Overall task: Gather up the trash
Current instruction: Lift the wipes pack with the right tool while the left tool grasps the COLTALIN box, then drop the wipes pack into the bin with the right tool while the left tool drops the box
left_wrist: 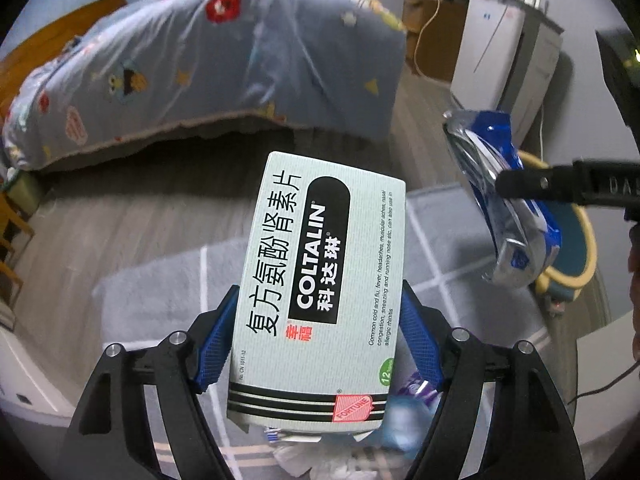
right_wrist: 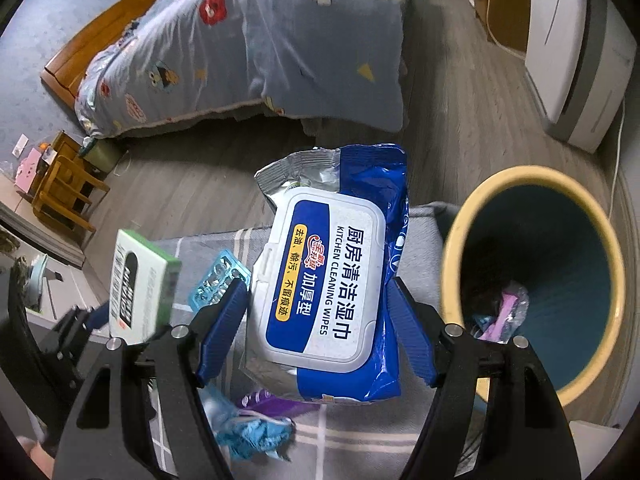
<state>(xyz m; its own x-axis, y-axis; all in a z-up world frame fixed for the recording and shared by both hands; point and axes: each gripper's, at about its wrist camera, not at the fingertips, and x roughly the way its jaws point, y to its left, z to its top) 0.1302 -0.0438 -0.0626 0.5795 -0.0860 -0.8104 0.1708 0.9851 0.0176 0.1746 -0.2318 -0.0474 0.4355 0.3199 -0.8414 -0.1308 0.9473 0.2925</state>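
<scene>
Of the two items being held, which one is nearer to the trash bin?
The blue wipes pack in the right hand-held gripper, beside the yellow-rimmed bin; the Coltalin box is farther left.

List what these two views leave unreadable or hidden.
- Left wrist view: the medicine box in the left gripper covers most of the litter on the rug below; only blurred scraps show under its lower edge.
- Left wrist view: the right gripper is cut off by the right edge.
- Right wrist view: the wipes pack hides the rug behind it.
- Right wrist view: what lies inside the bin is dark and unclear.
</scene>
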